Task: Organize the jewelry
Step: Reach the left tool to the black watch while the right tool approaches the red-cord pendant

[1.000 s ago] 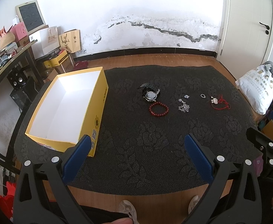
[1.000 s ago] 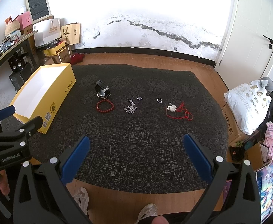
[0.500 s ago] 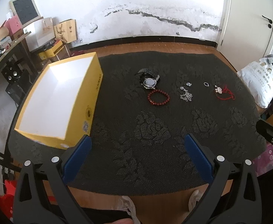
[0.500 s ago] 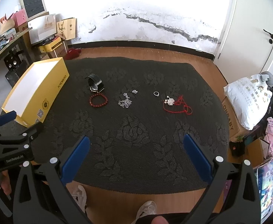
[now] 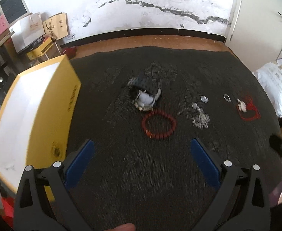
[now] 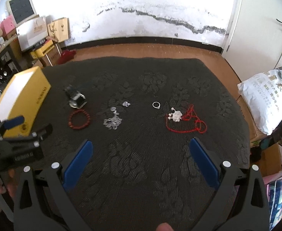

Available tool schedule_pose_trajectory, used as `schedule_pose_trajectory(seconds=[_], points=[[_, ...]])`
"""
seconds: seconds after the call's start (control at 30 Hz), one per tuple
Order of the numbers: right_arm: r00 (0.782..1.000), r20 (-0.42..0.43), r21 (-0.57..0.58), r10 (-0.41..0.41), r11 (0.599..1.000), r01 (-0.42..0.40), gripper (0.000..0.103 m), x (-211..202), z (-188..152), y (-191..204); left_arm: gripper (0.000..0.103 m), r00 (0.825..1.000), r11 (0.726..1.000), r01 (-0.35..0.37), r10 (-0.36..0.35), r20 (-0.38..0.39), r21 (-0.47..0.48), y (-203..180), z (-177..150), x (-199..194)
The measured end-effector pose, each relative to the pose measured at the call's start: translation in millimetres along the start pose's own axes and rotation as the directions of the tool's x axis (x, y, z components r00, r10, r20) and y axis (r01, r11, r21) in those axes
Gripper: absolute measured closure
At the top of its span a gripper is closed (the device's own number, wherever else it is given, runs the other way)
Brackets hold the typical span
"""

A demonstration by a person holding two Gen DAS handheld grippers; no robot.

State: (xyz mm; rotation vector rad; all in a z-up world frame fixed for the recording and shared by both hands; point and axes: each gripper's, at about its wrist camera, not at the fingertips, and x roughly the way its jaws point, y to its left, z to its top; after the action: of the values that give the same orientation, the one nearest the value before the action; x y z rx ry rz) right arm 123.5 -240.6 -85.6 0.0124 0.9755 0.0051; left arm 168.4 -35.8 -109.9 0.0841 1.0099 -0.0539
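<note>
On a black patterned cloth (image 5: pixel 141 173) lie a wristwatch (image 5: pixel 145 95), a red bead bracelet (image 5: pixel 158 121), a silver chain (image 5: pixel 200 117), a small clear earring (image 5: pixel 204 99), a ring (image 5: pixel 226 97) and a red cord necklace with a pale pendant (image 5: pixel 247 109). An open yellow box (image 5: pixel 33 113) stands at the left. My left gripper (image 5: pixel 141 146) is open and empty, just short of the bracelet. My right gripper (image 6: pixel 141 144) is open and empty, short of the chain (image 6: pixel 113 122), ring (image 6: pixel 156 105) and necklace (image 6: pixel 185 122). The left gripper shows in the right view (image 6: pixel 25 125) beside the box (image 6: pixel 23 98).
Wooden floor (image 6: pixel 150 50) and a stained white wall lie beyond the cloth. A shelf with bags and boxes (image 5: pixel 34 34) stands at the far left. A white door (image 6: pixel 264 25) and a full white plastic bag (image 6: pixel 264 96) are at the right.
Both grippers have moved forward and lower toward the jewelry. The left one now sits close to the bracelet and watch, with motion blur. Both stay open.
</note>
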Motion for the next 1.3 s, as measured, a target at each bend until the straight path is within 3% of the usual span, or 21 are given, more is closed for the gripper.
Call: schedule_pose_trajectory(seconds=[0.4, 0.73, 0.83, 1.3], points=[[0.998, -0.063, 0.023, 0.008, 1.000, -0.007, 0.006, 71, 14, -16, 0.006, 0.999, 1.000, -0.017, 0.017, -0.042, -0.008, -19, 41, 85], [0.997, -0.075, 0.008, 0.010, 1.000, -0.009, 0.006, 89, 17, -18, 0.006, 0.995, 0.999, -0.047, 0.045, -0.093, -0.026, -8, 55, 134], [0.997, -0.074, 0.009, 0.010, 1.000, -0.010, 0.006, 90, 18, -19, 0.006, 0.992, 0.999, -0.036, 0.032, -0.120, -0.030, -6, 54, 144], [0.997, -0.079, 0.049, 0.012, 0.999, -0.008, 0.006, 94, 18, -32, 0.006, 0.997, 1.000, 0.003, -0.005, -0.083, -0.031, -1, 48, 146]])
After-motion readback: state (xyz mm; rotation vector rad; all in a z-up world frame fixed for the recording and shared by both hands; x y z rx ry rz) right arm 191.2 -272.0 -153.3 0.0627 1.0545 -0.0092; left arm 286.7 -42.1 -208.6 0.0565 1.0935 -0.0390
